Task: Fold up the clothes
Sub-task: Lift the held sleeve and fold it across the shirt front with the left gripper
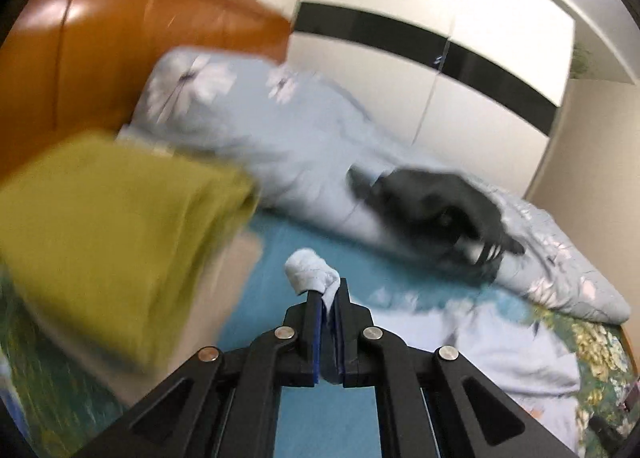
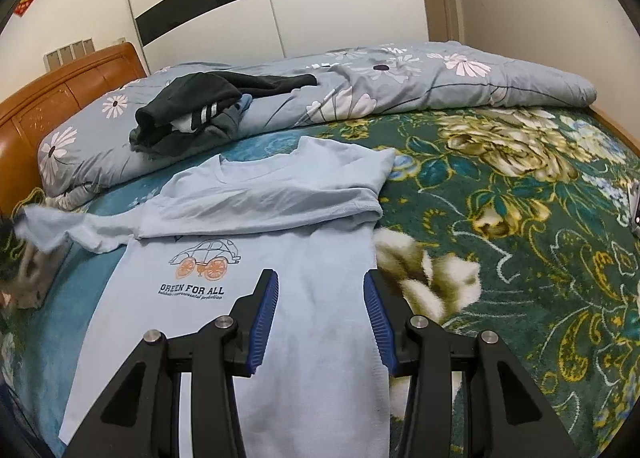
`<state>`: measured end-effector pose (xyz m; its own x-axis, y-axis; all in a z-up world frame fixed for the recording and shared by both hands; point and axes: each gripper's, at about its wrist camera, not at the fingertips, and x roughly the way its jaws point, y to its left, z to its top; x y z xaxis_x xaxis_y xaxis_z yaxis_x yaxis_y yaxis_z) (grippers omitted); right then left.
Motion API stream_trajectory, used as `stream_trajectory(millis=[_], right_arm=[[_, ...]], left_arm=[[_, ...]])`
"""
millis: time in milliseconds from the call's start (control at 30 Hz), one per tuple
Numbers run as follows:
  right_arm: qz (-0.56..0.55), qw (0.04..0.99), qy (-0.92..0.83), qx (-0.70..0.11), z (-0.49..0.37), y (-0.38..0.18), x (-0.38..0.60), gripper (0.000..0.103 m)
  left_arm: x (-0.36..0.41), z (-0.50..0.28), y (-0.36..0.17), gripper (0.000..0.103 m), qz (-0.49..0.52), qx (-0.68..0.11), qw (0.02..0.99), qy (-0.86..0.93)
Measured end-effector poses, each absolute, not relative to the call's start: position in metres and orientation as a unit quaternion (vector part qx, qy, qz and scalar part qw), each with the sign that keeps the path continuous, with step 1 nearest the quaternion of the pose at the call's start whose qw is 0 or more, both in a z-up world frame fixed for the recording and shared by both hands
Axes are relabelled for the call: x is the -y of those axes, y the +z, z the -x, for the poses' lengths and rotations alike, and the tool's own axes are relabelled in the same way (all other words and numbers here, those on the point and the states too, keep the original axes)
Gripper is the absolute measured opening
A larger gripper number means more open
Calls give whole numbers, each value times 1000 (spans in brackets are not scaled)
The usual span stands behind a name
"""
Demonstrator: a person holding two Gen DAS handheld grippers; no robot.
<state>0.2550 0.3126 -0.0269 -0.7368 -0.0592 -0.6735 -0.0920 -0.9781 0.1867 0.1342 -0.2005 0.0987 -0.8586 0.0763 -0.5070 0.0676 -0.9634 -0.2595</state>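
Observation:
A light blue T-shirt (image 2: 304,209) with a car print and "GREEN FOR ALL" lies front up on the bed, its right side folded across the chest. My left gripper (image 1: 328,290) is shut on a bunched bit of light blue cloth, which looks like the shirt's left sleeve (image 2: 44,225), held up off the bed at the far left of the right wrist view. The rest of the shirt (image 1: 500,342) spreads below and to the right of it. My right gripper (image 2: 319,276) stands open over the shirt's lower half, with nothing pinched between its blue pads.
A grey-blue floral quilt (image 2: 440,77) lies rolled along the far side of the bed, with a heap of black clothes (image 2: 188,109) on it. The bedspread (image 2: 520,217) is green and floral. A blurred yellow-green cloth (image 1: 120,225) sits close on the left, before the wooden headboard (image 2: 60,97).

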Motion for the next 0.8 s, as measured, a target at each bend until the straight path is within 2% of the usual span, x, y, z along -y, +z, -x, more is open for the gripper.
stream_trajectory(millis=[167, 367, 567, 800], right_arm=[[362, 9, 925, -112, -254, -31, -319, 46], [362, 17, 924, -123, -256, -34, -332, 46], [369, 21, 920, -127, -256, -41, -341, 46], [376, 37, 915, -139, -263, -51, -356, 46]], left_arm=[[166, -90, 147, 5, 245, 134, 66, 958], [55, -59, 163, 5, 264, 91, 190, 941], [-75, -43, 135, 5, 307, 75, 290, 903], [-203, -52, 71, 5, 372, 36, 343, 862]])
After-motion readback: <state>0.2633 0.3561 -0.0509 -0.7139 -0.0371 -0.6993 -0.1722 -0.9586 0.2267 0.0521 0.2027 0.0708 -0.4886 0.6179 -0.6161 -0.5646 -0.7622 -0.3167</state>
